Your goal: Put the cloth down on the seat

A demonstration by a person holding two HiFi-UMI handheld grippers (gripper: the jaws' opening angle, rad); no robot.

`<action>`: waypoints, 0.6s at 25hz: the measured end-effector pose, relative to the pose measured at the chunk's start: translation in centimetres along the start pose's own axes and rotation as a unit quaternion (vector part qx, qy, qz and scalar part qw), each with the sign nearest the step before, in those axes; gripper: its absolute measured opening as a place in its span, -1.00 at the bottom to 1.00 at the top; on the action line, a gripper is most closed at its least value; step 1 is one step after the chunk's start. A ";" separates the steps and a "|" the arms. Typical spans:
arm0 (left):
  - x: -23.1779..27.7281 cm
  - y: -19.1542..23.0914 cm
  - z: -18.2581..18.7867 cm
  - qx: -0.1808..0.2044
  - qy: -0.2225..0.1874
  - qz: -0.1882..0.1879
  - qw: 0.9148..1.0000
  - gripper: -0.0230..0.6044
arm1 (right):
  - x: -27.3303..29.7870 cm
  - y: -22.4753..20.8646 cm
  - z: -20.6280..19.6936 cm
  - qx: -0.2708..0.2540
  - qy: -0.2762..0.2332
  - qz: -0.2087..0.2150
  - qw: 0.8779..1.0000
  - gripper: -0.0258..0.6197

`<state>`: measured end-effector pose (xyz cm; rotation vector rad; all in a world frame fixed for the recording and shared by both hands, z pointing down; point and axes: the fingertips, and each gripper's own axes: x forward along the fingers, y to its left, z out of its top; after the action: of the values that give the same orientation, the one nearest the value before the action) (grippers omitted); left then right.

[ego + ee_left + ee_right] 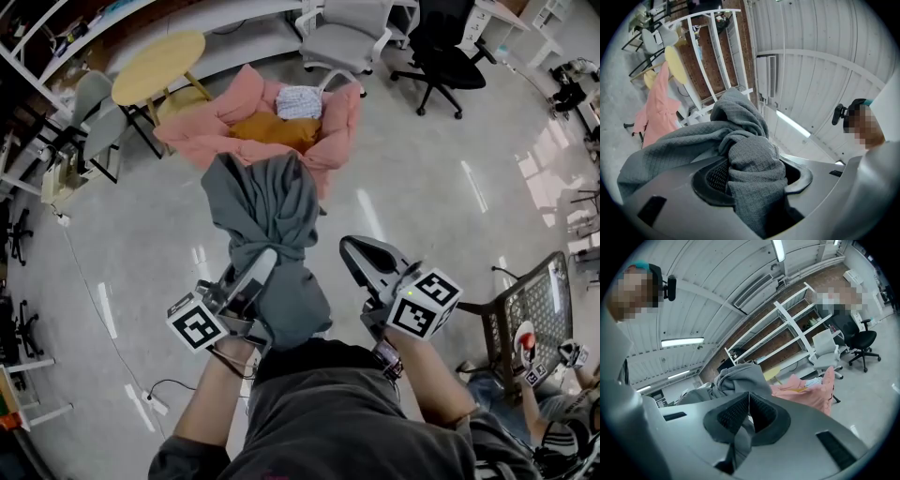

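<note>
Only my gripper views confirm it: left claw [754, 183] and right claw [747, 413] pinch the cloth [267, 202], level, before the seat [211, 136].

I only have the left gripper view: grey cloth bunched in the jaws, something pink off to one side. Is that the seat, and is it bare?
Observer: Yes, that is it. In the head view the pink-draped seat lies ahead, with an orange item and a white patterned bundle on it.
Operator: How much cloth is loose?
Observer: A long length of cloth hangs beyond the left gripper, toward the seat.
Operator: And the right gripper?
Observer: The right gripper is beside the left, jaws together; its own view shows a thin grey fold between them, apparently cloth.
</note>
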<state>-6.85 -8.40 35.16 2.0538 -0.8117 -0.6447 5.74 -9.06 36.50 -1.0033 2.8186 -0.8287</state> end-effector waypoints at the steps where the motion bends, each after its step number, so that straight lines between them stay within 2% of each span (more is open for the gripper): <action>1: 0.7 0.4 0.1 -0.001 0.001 -0.001 1.000 -0.11 | 0.2 -0.6 0.1 0.001 0.001 -0.001 1.000 -0.87; 8: 6.2 1.9 2.6 0.007 0.009 -0.020 1.000 -0.11 | 1.4 -4.8 1.6 0.010 0.000 -0.022 1.000 -0.87; 15: 14.5 3.7 5.7 0.027 0.029 -0.055 0.998 -0.11 | 3.9 -10.8 4.6 0.016 -0.009 -0.046 0.999 -0.87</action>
<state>-2.28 -23.59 32.98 2.1686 -0.6942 -0.6261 9.81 -20.61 38.47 -1.1377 2.7536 -0.8672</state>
